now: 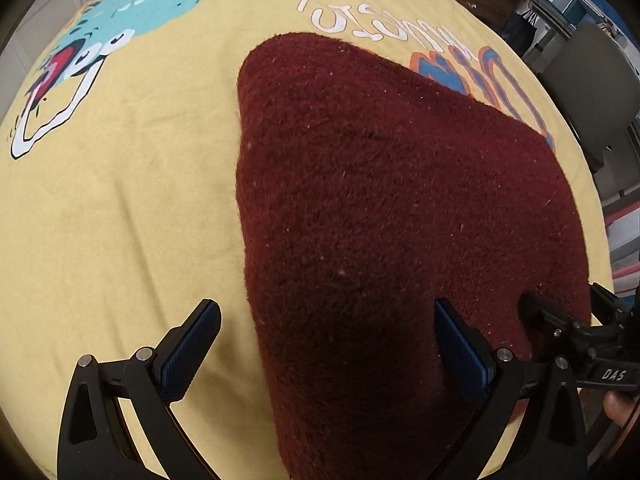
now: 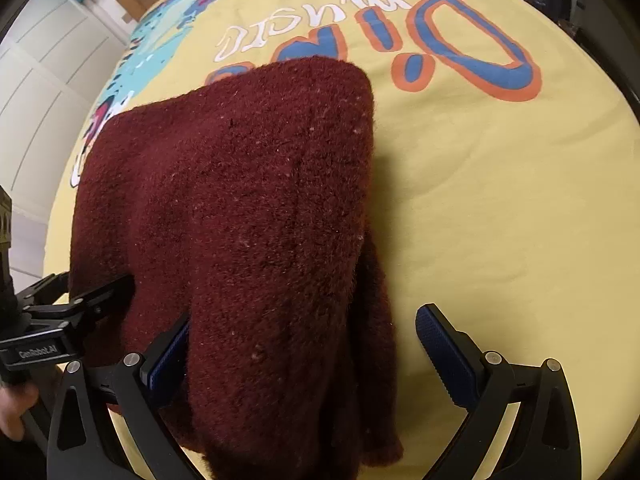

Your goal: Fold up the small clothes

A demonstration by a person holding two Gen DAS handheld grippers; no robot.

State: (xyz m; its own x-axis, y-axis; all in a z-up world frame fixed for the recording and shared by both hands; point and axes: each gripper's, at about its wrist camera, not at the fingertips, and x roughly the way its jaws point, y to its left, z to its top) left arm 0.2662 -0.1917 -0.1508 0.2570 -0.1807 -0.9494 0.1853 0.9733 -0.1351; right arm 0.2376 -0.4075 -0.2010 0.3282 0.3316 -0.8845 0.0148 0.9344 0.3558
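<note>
A dark red fuzzy knit garment (image 1: 392,208) lies folded on a yellow printed sheet (image 1: 120,208). My left gripper (image 1: 328,344) is open, its jaws wide apart over the garment's near left edge; nothing is between the pads. In the right wrist view the garment (image 2: 240,220) shows stacked layers, with a lower layer sticking out at its right side. My right gripper (image 2: 304,356) is open, straddling the garment's near right edge. Its left pad (image 2: 168,356) is partly hidden by the cloth. Each gripper shows at the edge of the other's view.
The yellow sheet (image 2: 500,200) bears blue and orange lettering (image 2: 472,48) and a cartoon print (image 1: 80,64). A white panelled wall (image 2: 36,80) stands left. Dark furniture and boxes (image 1: 560,20) stand beyond the sheet's far right edge.
</note>
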